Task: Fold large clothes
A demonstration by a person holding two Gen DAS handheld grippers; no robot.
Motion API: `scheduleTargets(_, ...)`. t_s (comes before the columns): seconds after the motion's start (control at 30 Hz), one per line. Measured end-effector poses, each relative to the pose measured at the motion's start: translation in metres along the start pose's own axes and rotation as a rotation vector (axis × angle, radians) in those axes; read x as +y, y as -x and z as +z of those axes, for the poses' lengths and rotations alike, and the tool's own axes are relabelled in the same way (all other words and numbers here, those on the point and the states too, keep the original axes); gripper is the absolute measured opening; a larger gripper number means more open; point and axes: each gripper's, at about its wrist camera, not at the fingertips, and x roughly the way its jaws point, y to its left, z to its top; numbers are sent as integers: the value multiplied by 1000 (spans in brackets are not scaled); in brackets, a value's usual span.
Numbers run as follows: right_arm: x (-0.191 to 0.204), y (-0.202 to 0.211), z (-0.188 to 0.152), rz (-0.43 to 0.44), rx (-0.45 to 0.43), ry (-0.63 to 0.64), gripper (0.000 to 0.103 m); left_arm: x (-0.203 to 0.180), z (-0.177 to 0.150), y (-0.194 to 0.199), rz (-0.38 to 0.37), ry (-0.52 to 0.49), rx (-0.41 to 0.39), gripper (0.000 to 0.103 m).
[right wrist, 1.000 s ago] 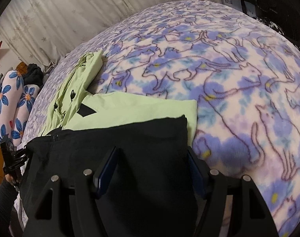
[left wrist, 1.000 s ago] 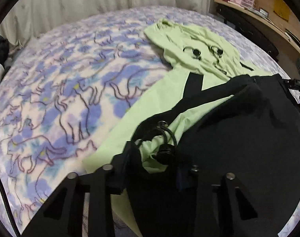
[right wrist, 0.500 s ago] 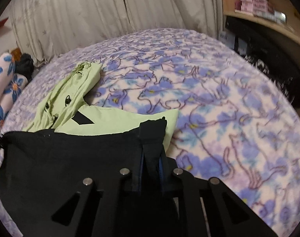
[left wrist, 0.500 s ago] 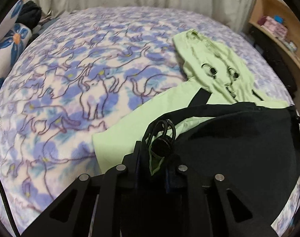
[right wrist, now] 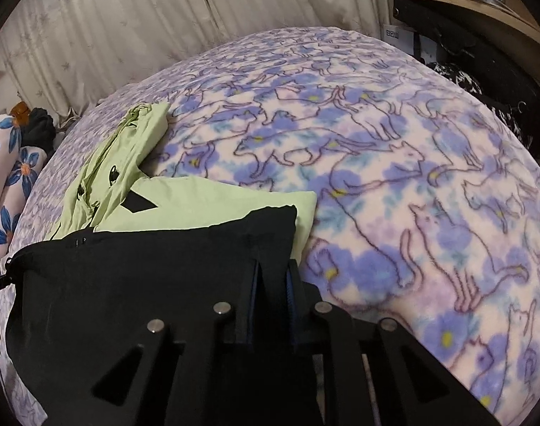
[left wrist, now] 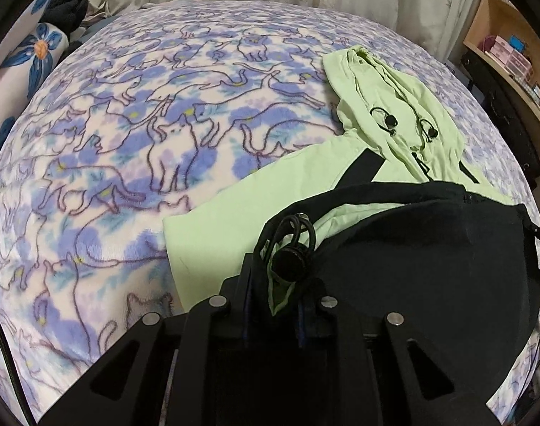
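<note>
1. The black hem of the jacket (left wrist: 430, 248) is pinched at one corner by the left gripper (left wrist: 273, 284), at the other by the right gripper (right wrist: 271, 277); both jaws have just been closing.
2. The green hood (left wrist: 387, 106) is laid ahead on the blanket (left wrist: 145, 142).
3. Open room is seen beyond.

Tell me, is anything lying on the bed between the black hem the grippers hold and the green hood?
Nothing visible. Both the left gripper and right gripper are shut on the black hem, and only the jacket's own green fabric lies before the hood.
</note>
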Motion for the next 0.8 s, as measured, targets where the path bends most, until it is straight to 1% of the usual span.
scheduleTargets(0.03,3,1,2,-3,-3,11,8,0,1,0,4,9,-2,15)
scheduleTargets(0.13,12,10,11,-17,-49,28,7,1,5,5,25,38,-25,15)
scheduleTargets(0.27,25,26,37,-20,-148,27,7,4,22,16,39,68,-66,14)
scheduleTargets(0.37,31,19,54,-35,-166,25,7,9,39,12,46,85,-75,14)
scheduleTargets(0.43,35,-1,62,-55,-141,26,7,14,46,0,58,96,-54,14)
scheduleTargets(0.53,36,-37,59,-103,-67,16,7,23,48,-36,61,139,16,15)
scheduleTargets(0.6,33,-68,52,-141,6,2,8,28,45,-60,51,164,50,17)
scheduleTargets(0.63,31,-84,46,-164,44,-9,9,29,43,-67,50,171,50,21)
scheduleTargets(0.7,28,-89,41,-167,44,-25,15,33,41,-69,31,194,18,23)
scheduleTargets(0.77,29,-84,41,-183,36,-26,21,41,42,-66,-12,240,13,25)
scheduleTargets(0.8,30,-78,43,-180,27,-23,22,45,43,-63,-26,257,12,29)
